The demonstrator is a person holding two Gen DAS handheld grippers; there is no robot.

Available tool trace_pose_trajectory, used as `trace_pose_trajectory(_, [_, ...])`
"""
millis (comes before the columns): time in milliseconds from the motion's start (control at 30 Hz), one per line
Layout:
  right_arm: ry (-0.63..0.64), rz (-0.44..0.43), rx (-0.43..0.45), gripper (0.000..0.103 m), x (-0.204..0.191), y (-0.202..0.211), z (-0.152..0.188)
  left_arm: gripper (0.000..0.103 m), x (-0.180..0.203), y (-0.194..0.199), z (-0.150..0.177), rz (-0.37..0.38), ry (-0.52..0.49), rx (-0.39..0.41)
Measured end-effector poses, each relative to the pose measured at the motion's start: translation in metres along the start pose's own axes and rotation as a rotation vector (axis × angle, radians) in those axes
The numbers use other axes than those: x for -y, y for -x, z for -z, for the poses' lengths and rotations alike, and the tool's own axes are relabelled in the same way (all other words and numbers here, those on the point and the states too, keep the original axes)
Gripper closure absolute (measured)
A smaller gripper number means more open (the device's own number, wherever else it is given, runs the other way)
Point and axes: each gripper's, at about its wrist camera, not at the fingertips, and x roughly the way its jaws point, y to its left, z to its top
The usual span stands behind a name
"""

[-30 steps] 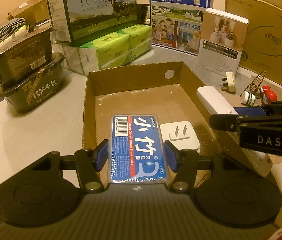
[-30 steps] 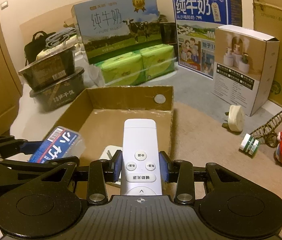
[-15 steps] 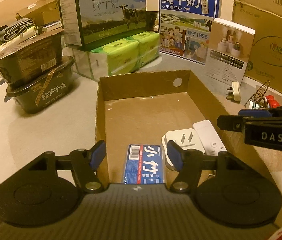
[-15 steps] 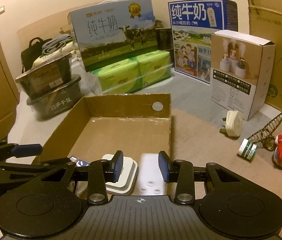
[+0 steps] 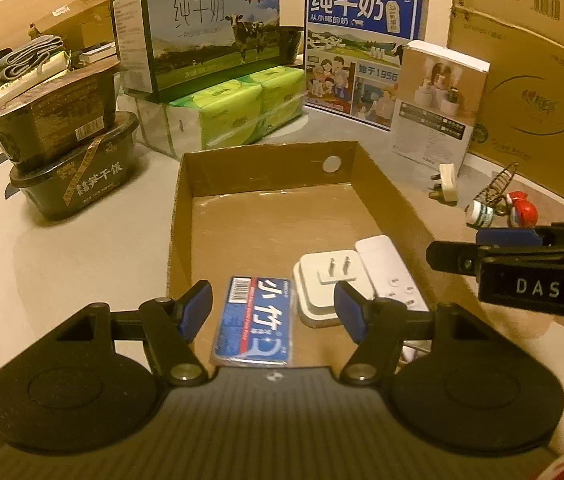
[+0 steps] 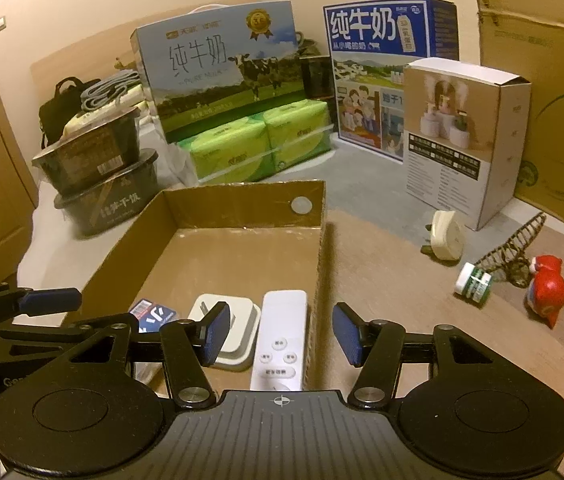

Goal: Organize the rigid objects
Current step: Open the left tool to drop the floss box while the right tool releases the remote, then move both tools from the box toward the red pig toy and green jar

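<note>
Looking down into the cardboard tray (image 5: 178, 216) from both wrist views, we're seeing three things lying flat on its floor along the near edge. The blue floss pick pack (image 5: 254, 322) is lying at the left, the white plug adapter (image 5: 328, 280) is sitting just beside it at about 2 o'clock, prongs up, and the white remote (image 6: 282, 340) is resting just beside the adapter, against the tray's right wall.

We're holding the left tongs (image 5: 272, 312) spread wide and gripping nothing; the floss pack is showing in the gap between the blue pads without either one touching it. The right tongs (image 6: 280, 334) are gaping just as wide and are empty too, hovering over the remote and the tray's right wall.

Outside the tray, off at 2 o'clock on the table (image 6: 402, 280), we're seeing a cream wall plug (image 6: 448, 236), a small green-and-white jar (image 6: 474, 282), a wire spiral thing (image 6: 510, 248) and a red bird figurine (image 6: 546, 294), all well apart from the tray. Milk cartons (image 6: 222, 76) and green tissue packs (image 6: 258, 146) are standing behind it at 12 o'clock.
</note>
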Motion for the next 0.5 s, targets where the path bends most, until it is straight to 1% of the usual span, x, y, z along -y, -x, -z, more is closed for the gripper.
trace_pose_trajectory(267, [-0.007,0.034,-0.011,0.044,0.012,0.023,0.014,0.039,0.022,0.018,0.004,0.029,0.011,0.012])
trace_pose_trajectory(400, [-0.025,0.057,-0.021,0.041,0.024,0.036,0.021,0.036,0.036,0.027,0.006,0.049,0.014,0.02])
trace_pose_trajectory(500, [-0.042,0.078,-0.019,0.037,0.035,0.049,0.026,0.035,0.048,0.033,0.007,0.064,0.012,0.023])
